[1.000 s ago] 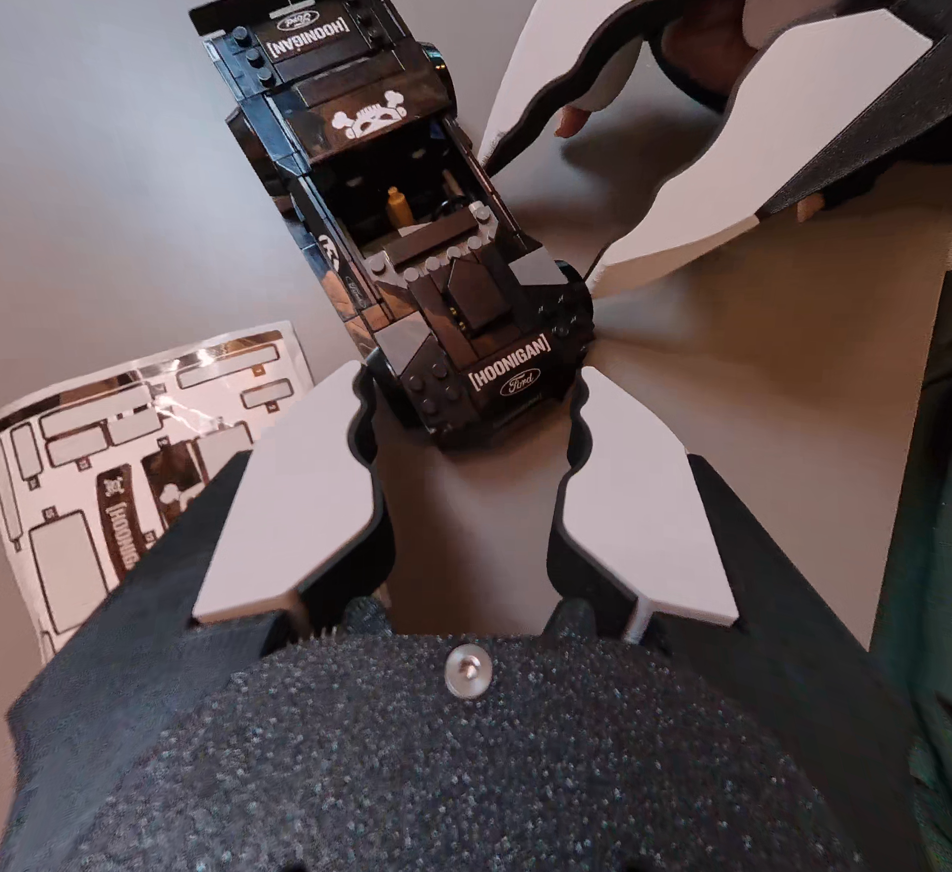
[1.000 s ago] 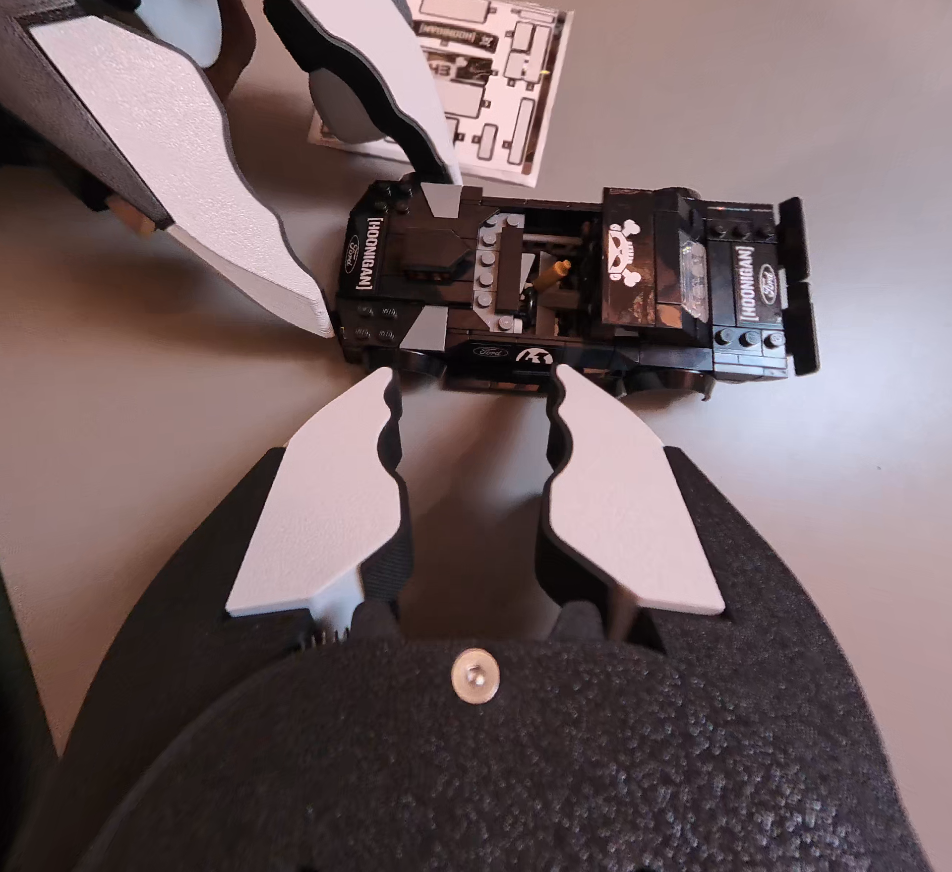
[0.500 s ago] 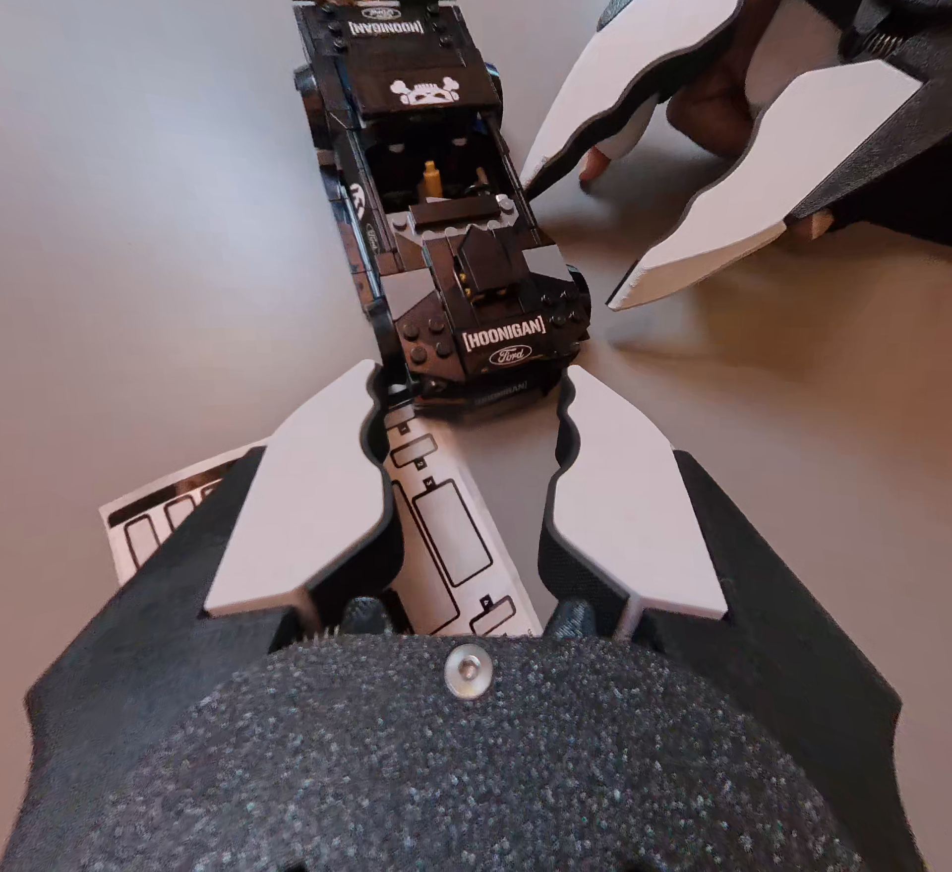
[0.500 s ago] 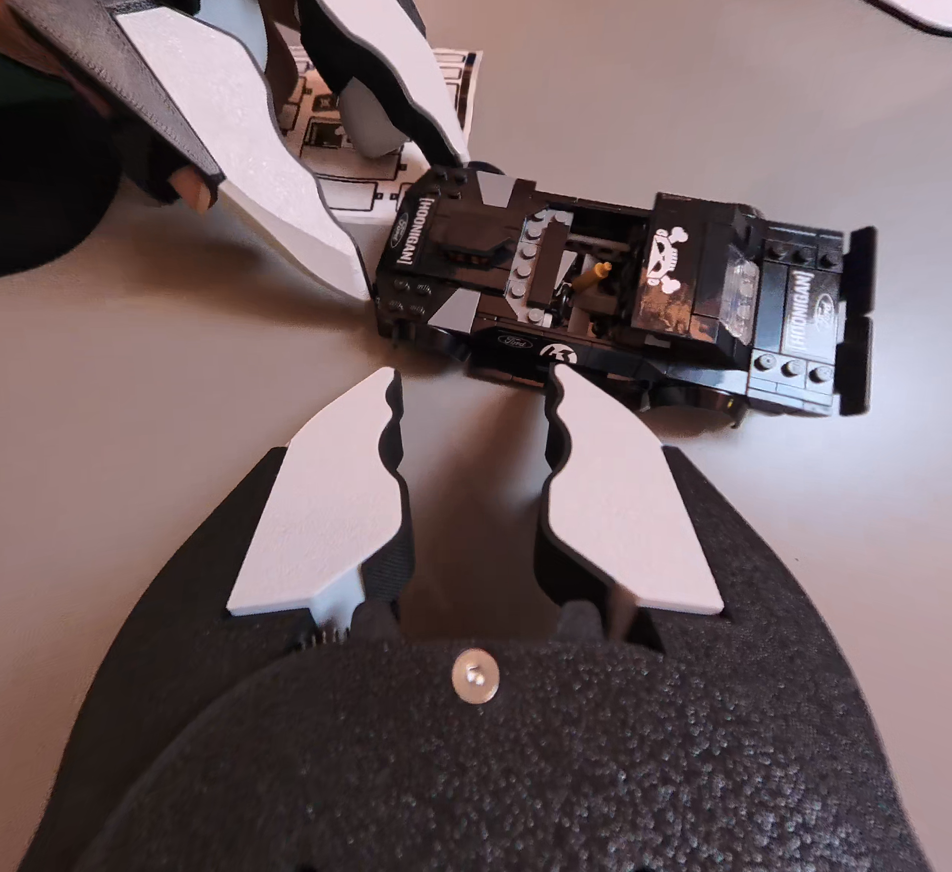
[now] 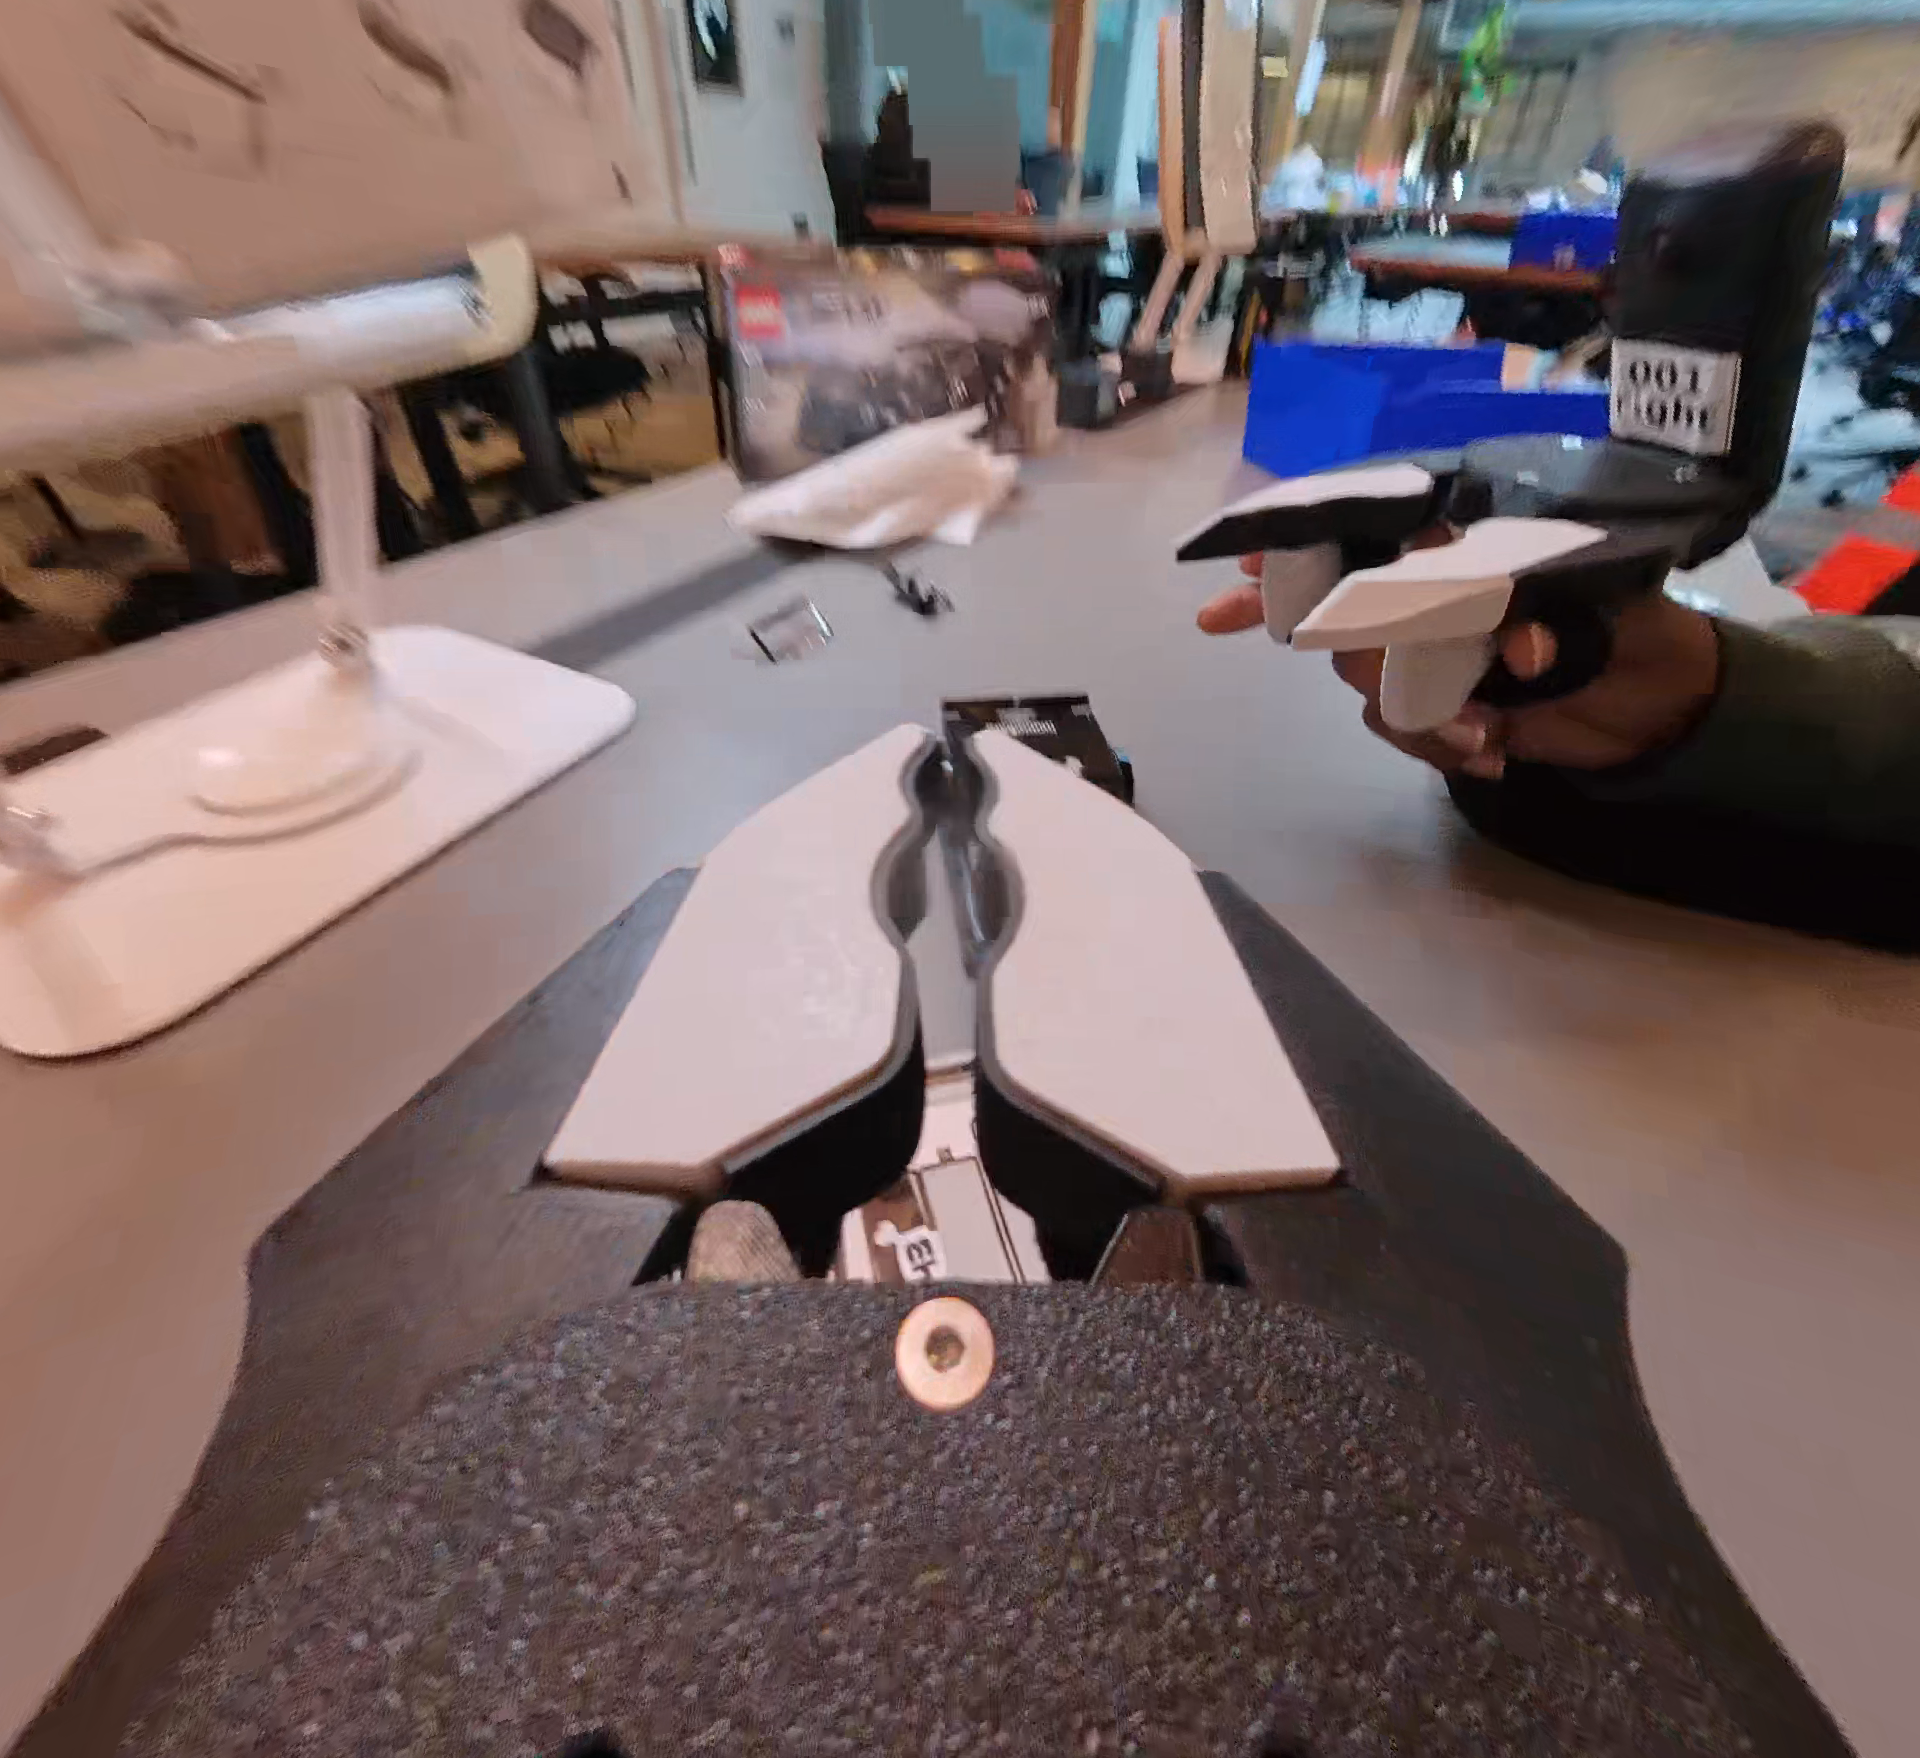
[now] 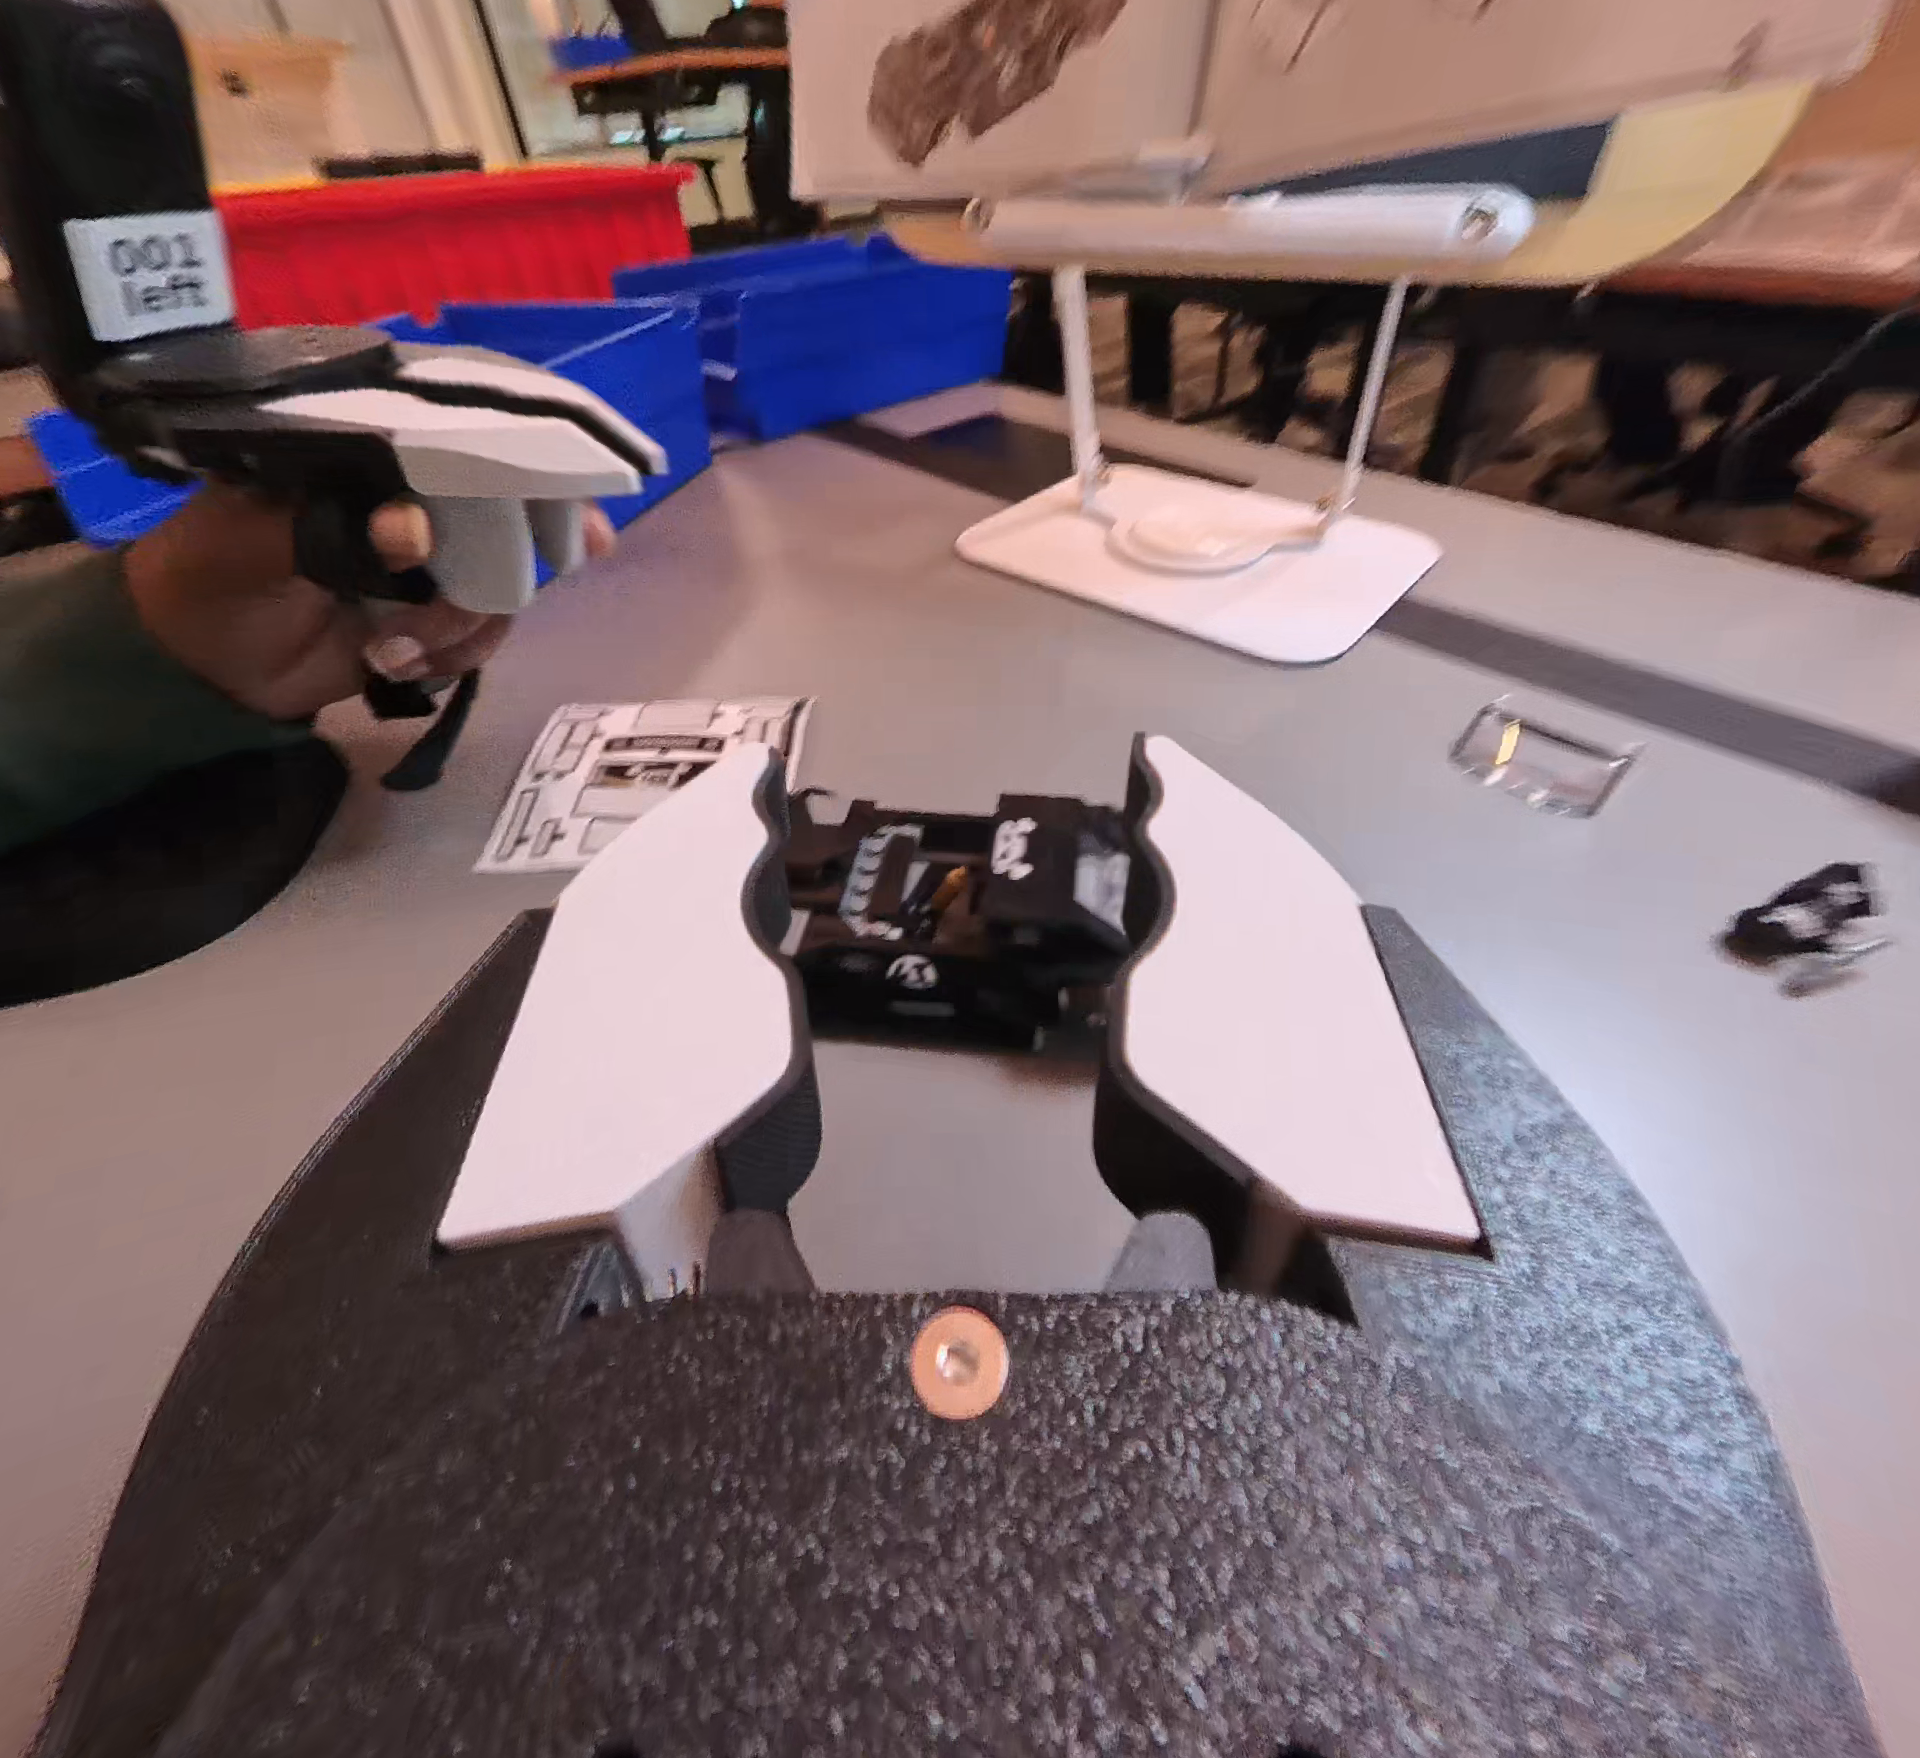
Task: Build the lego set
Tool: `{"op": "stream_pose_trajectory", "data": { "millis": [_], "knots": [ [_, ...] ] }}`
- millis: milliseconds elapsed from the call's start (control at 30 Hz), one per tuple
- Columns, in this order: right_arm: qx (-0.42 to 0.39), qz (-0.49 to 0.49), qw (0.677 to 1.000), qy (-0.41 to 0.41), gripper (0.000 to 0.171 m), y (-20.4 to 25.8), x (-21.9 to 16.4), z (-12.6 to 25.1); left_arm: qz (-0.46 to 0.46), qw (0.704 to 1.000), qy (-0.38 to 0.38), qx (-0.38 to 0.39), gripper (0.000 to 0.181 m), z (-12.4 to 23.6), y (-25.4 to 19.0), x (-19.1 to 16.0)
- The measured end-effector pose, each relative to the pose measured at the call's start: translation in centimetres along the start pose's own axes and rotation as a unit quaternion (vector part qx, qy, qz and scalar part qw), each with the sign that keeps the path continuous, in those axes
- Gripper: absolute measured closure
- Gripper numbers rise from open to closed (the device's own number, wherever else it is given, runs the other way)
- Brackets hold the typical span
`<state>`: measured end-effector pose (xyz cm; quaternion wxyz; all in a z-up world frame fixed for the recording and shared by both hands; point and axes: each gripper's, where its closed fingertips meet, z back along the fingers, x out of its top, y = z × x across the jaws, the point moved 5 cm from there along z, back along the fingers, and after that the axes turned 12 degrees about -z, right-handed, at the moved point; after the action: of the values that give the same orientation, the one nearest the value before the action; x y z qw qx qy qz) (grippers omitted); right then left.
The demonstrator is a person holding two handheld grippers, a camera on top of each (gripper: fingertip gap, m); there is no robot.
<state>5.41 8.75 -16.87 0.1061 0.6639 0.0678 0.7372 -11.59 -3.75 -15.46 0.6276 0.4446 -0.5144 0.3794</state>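
Note:
The black lego car stands on the grey table, seen through the gap between my right gripper's open, empty fingers. In the left wrist view only the car's rear shows past my left gripper, whose fingers are closed together with nothing held. The sticker sheet lies left of the car and shows under the left fingers. The left gripper hovers above the table to the car's left. The right gripper hovers to the car's right, apart from it.
A white stand with the instruction booklet is on the table, also in the right wrist view. A clear piece and a small black piece lie right of the car. The lego box, a white bag and blue bins are farther off. Left tips to right tips: about 15 cm. My left tips are about 35 cm from the small black piece, my right tips only 20 cm.
Both grippers have tilted up from looking down on the car to looking level across the table. The left gripper has shut and both have drawn back from the car.

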Motion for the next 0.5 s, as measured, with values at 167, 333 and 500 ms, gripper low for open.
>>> {"op": "stream_pose_trajectory", "data": {
  "millis": [167,333,500],
  "knots": [
    [-0.021,0.042,0.998,-0.051,0.168,-0.1,1.2,1.2,-0.014,0.997,-0.038,0.061,0.181,1.5,1.2,1.2],
    [-0.05,0.07,0.994,-0.072,0.171,-0.4,1.6,1.6,-0.022,0.995,-0.024,0.097,0.181,1.6,1.8,1.0],
    [-0.047,0.048,0.997,-0.049,0.171,-0.8,1.1,1.2,-0.022,0.994,-0.015,0.106,0.181,1.6,2.3,0.6]
  ]
}}
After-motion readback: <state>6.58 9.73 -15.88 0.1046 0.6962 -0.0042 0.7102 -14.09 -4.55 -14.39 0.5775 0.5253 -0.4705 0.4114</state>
